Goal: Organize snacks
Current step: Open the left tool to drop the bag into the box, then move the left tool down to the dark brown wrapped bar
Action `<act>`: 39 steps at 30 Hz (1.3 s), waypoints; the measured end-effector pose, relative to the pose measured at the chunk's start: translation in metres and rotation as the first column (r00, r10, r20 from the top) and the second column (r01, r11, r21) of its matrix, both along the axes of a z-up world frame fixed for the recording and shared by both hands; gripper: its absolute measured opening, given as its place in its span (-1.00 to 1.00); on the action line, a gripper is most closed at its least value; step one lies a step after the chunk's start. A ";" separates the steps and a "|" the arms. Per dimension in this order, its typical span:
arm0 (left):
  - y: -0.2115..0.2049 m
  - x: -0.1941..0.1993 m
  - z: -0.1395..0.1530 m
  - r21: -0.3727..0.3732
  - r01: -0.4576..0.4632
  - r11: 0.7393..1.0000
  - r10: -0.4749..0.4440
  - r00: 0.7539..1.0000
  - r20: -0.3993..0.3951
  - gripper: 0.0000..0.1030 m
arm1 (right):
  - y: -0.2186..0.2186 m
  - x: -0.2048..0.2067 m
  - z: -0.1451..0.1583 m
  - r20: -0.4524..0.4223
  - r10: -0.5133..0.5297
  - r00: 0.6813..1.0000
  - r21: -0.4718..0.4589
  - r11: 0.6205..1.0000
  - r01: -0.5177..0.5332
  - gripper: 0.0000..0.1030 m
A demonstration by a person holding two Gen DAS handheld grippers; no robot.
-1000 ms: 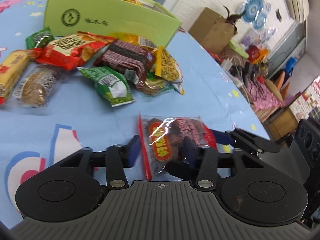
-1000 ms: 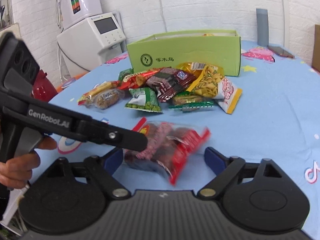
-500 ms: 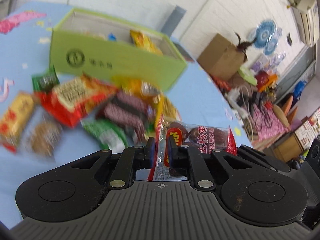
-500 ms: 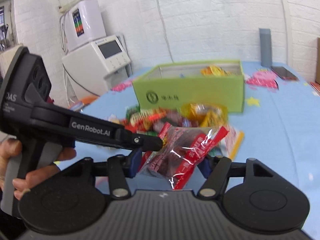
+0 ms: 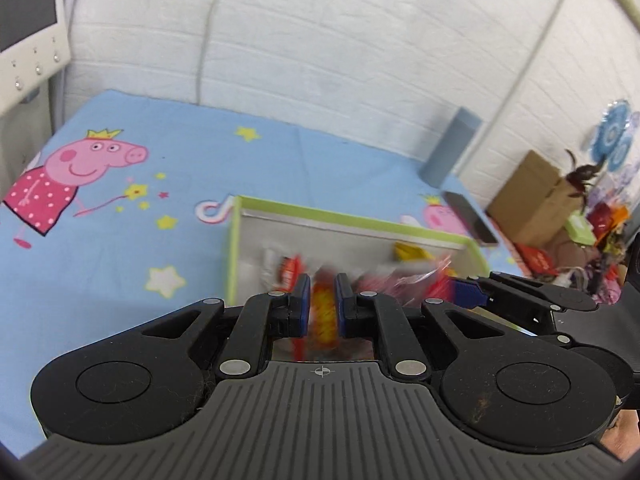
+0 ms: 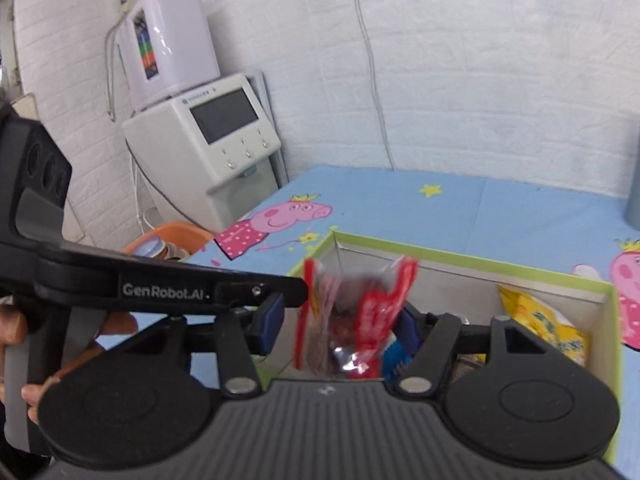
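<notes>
— Left wrist view: what is the left hand-held gripper [image 5: 323, 309] doing?

— Its blue pads are drawn close together, pinching the edge of the red snack packet [image 5: 325, 312]. The packet is blurred, but its red and yellow print shows in the narrow gap between the pads.

— And where is that packet?

— Above the open green box [image 5: 235, 240], which sits on the bench [image 5: 100, 248] with its blue cartoon cloth. The packet hangs over the left part of the box interior; whether it touches the bottom I cannot tell.

— Does the right wrist view agree?

— Yes. There the packet [image 6: 352, 320] hangs upright between the fingers of the right hand-held gripper [image 6: 340, 324], crumpled and part clear. Those fingers stand fairly wide apart. The left one is clear of the packet; the right one sits just behind the packet's red edge, and I cannot tell whether it touches.

— Anything else in the box?

— A yellow snack bag [image 6: 540, 320] leans against the far right corner, and some blurred wrappers lie lower down.

— Around the bench?

— A white dispenser [image 6: 212, 140] stands against the brick wall on the left, and a dark phone [image 5: 470, 218] lies near the bench's right edge.
</notes>
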State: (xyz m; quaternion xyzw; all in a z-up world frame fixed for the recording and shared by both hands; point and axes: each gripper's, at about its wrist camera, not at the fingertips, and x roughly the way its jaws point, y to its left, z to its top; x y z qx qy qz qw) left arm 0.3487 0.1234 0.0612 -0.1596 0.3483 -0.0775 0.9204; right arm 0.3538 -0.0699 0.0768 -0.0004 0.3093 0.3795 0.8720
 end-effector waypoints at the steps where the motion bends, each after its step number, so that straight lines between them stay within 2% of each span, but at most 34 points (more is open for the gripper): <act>1: 0.004 0.007 -0.006 0.012 -0.002 1.000 0.002 1.000 -0.007 -1.00 | 0.006 0.009 -0.007 -0.007 0.000 1.000 -0.018 1.000 0.000 0.42; 2: 0.008 0.011 -0.010 0.011 -0.006 1.000 0.007 1.000 -0.013 -0.88 | 0.010 0.015 -0.013 -0.005 -0.010 1.000 -0.040 0.999 0.010 0.54; 3: 0.013 0.009 -0.013 0.000 -0.009 1.000 0.009 1.000 -0.003 -0.74 | 0.011 0.019 -0.015 0.007 -0.021 1.000 -0.056 0.998 0.022 0.58; 4: 0.016 0.006 -0.014 -0.004 -0.013 1.000 0.013 1.000 0.013 -0.48 | 0.009 0.020 -0.016 0.020 -0.033 0.999 -0.064 0.997 0.034 0.58; 5: 0.017 0.002 -0.013 -0.003 -0.010 1.000 0.010 1.000 0.030 -0.41 | 0.004 0.019 -0.015 0.030 -0.041 0.999 -0.057 0.997 0.043 0.62; 7: 0.017 -0.010 -0.011 0.007 -0.001 1.000 0.000 0.998 0.059 -0.41 | -0.007 0.008 -0.008 0.050 -0.055 0.997 -0.023 0.998 0.056 0.82; 11: 0.005 -0.040 -0.004 0.029 0.041 0.999 -0.044 0.995 0.093 -0.34 | -0.033 -0.029 0.006 0.121 -0.069 0.990 -0.015 0.997 0.071 0.83; 14: -0.007 -0.062 -0.003 0.034 0.074 0.997 -0.077 0.992 0.098 -0.25 | -0.050 -0.060 0.008 0.119 -0.072 0.990 -0.008 0.997 0.073 0.83; 15: -0.013 -0.071 -0.003 0.037 0.089 0.995 -0.093 0.991 0.096 -0.24 | -0.054 -0.070 0.006 0.112 -0.069 0.991 -0.012 0.997 0.071 0.89; 16: -0.017 -0.078 -0.004 0.040 0.101 0.994 -0.104 0.990 0.092 -0.24 | -0.058 -0.081 0.003 0.105 -0.069 0.992 -0.016 0.997 0.071 0.98; 21: -0.046 -0.115 -0.021 0.047 0.185 0.982 -0.188 0.981 0.055 -0.21 | -0.075 -0.133 -0.024 0.084 -0.073 0.994 -0.070 0.994 0.079 0.99; 25: -0.070 -0.130 -0.039 0.041 0.252 0.967 -0.251 0.968 -0.010 -0.23 | -0.077 -0.166 -0.047 0.054 -0.048 0.997 -0.087 0.995 0.053 0.99; 29: -0.088 -0.118 -0.049 0.022 0.304 0.952 -0.303 0.951 -0.057 -0.35 | -0.060 -0.164 -0.052 0.090 0.017 0.996 -0.133 0.991 -0.005 0.98; 31: -0.090 -0.107 -0.056 -0.018 0.313 0.950 -0.313 0.944 -0.100 -0.49 | -0.053 -0.155 -0.058 0.071 0.049 0.996 -0.164 0.986 -0.037 0.98; 34: -0.093 -0.099 -0.064 -0.030 0.318 0.948 -0.319 0.939 -0.130 -0.51 | -0.048 -0.149 -0.069 0.038 0.063 0.997 -0.203 0.978 -0.054 0.98; 39: -0.099 -0.115 -0.062 -0.065 0.325 0.943 -0.331 0.935 -0.128 -0.51 | -0.062 -0.168 -0.066 -0.002 0.071 0.997 -0.130 0.989 -0.071 0.98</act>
